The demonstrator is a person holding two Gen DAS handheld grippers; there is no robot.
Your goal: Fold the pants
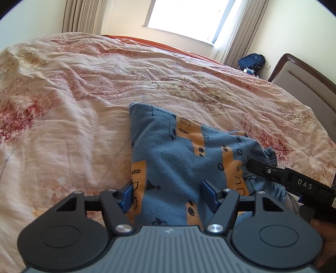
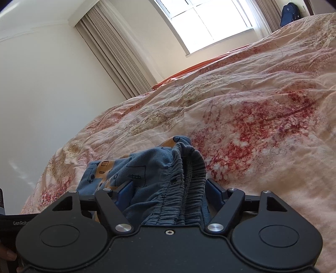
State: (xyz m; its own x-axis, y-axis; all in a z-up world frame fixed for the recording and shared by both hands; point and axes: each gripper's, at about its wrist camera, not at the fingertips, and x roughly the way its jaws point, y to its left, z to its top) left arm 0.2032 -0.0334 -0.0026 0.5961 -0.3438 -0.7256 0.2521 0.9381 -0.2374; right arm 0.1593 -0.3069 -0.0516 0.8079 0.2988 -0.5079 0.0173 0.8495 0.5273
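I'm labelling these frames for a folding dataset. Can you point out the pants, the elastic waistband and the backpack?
Pants (image 1: 174, 159): left wrist view, on the blue printed fabric.
Waistband (image 2: 184, 189): right wrist view, on the gathered elastic edge.
Backpack (image 1: 252, 61): left wrist view, on its dark blue front.

Sunlit window (image 1: 184, 16) with beige curtains (image 1: 84, 16) behind a floral-covered bed (image 1: 84, 94).

Blue fleece pants (image 1: 174, 159) with orange patches, bunched on the floral bedspread (image 1: 73, 94), gathered elastic waistband upturned
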